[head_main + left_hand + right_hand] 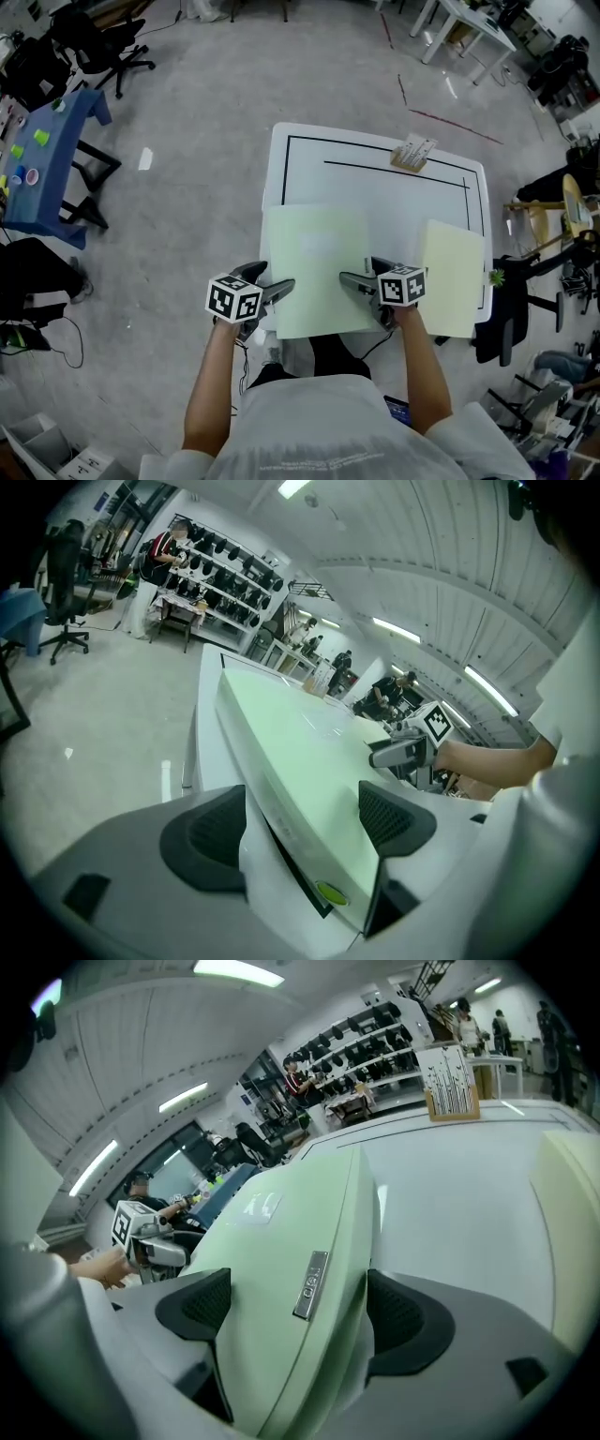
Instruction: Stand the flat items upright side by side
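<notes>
Grip is the thing to get right here. The left gripper and right gripper each straddle the big folder, one at its near-left corner and the other at its near-right. The folder lies flat at the near edge of the table. Both sets of jaws stand wide with the folder's thickness between the pads, and neither pair seems to press on it yet.

I would push each gripper a little further on before closing, so the pads bite on cover rather than on the bare rim. The two should then close together. The surface looks smooth, so a shallow pinch may slide off. Raising both hands evenly should stop the folder twisting, and it can pivot on its far edge until it stands.

A second folder lies flat along the right edge. The first is probably best stood near the middle, leaving space beside it for that one. A rack at the far edge is well apart.
</notes>
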`<state>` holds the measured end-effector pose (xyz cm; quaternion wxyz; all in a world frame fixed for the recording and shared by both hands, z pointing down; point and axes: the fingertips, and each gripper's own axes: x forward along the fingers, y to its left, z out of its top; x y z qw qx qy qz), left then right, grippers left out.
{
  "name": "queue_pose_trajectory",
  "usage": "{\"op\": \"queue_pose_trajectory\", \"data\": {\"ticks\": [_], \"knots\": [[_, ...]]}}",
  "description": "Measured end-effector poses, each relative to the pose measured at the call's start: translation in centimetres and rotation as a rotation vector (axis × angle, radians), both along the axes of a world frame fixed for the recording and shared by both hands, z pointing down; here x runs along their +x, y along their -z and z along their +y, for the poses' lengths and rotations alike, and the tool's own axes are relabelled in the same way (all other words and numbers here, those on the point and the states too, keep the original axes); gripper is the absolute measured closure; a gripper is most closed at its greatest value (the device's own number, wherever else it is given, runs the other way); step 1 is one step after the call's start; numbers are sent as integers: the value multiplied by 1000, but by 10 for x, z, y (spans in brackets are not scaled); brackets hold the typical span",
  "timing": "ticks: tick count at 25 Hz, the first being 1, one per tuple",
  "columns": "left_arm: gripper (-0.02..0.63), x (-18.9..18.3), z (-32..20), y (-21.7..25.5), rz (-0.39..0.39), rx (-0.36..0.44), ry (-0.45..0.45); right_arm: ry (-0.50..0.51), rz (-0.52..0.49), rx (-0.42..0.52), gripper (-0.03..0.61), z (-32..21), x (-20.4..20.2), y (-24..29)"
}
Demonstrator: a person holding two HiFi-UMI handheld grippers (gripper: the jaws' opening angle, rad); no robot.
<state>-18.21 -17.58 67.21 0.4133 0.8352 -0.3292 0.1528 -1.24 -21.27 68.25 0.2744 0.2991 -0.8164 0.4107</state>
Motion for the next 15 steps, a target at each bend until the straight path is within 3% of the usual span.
{"op": "queue_pose_trajectory", "data": {"ticks": [4, 10, 15], "knots": [[238, 12, 2, -5, 27, -41, -2, -36, -49, -11, 132, 1, -1, -3], [225, 17, -1, -10, 100, -108, 67, -42, -73, 7, 130, 2, -1, -1], [219, 20, -3, -10, 120, -111, 88, -44, -88, 16, 130, 2, -1, 0]]}}
